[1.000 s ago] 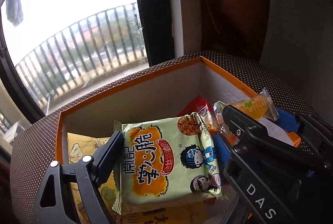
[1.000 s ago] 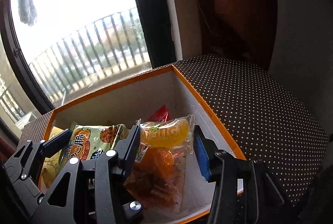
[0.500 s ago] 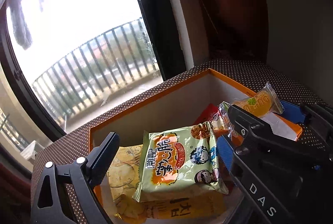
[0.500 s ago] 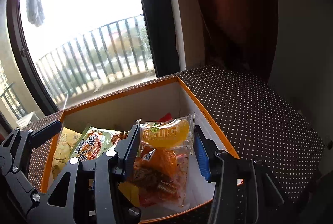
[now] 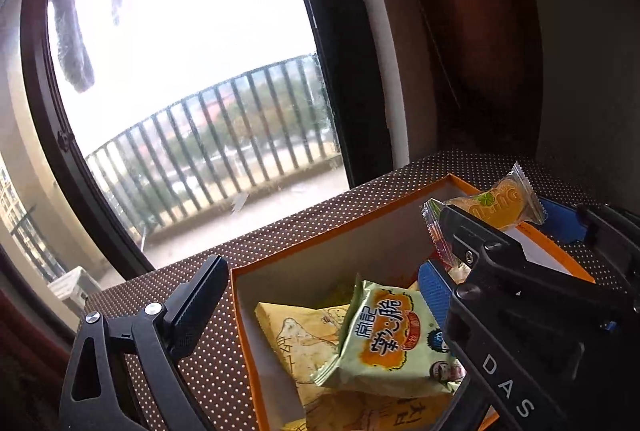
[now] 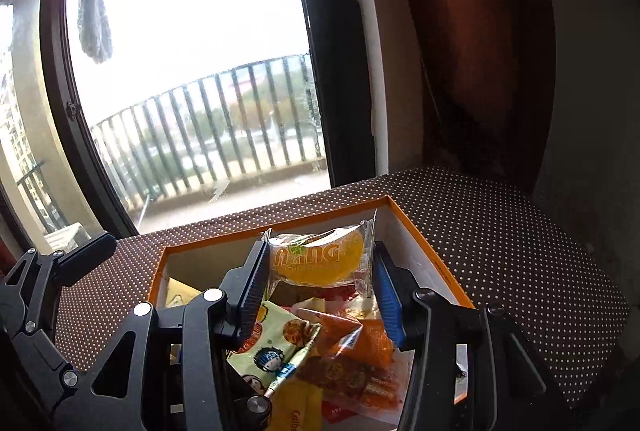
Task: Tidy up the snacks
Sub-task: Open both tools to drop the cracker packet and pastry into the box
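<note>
window: far left in both views; railing outside, dark frame; background only
left tool (image 5: 324,295): jaws stand wide and have just been opening; nothing between the pads; left finger over the dotted bench (image 5: 304,231), right finger over the box interior
green noodle packet (image 5: 388,335): lies loose in the orange-rimmed box (image 5: 340,231), leaning on a yellow packet (image 5: 296,327); sits low between the left tool's fingers but apart from both
right tool (image 6: 320,287): narrow set, clamped on the orange jelly packet (image 6: 320,259); dark pad on its left end, blue pad on its right
key relation: jelly packet hangs above the right half of the box, clear of the snacks below; its long axis runs pad to pad, across the tool; the right hand alone carries it, the left is free
box contents under it: green packet, orange and red wrappers (image 6: 352,359), loosely heaped
hand pose: both tools point forward and slanted down toward the box
judgement: packet looks lifted out for re-placing; destination cannot be told; film ends may slip in the pads
</note>
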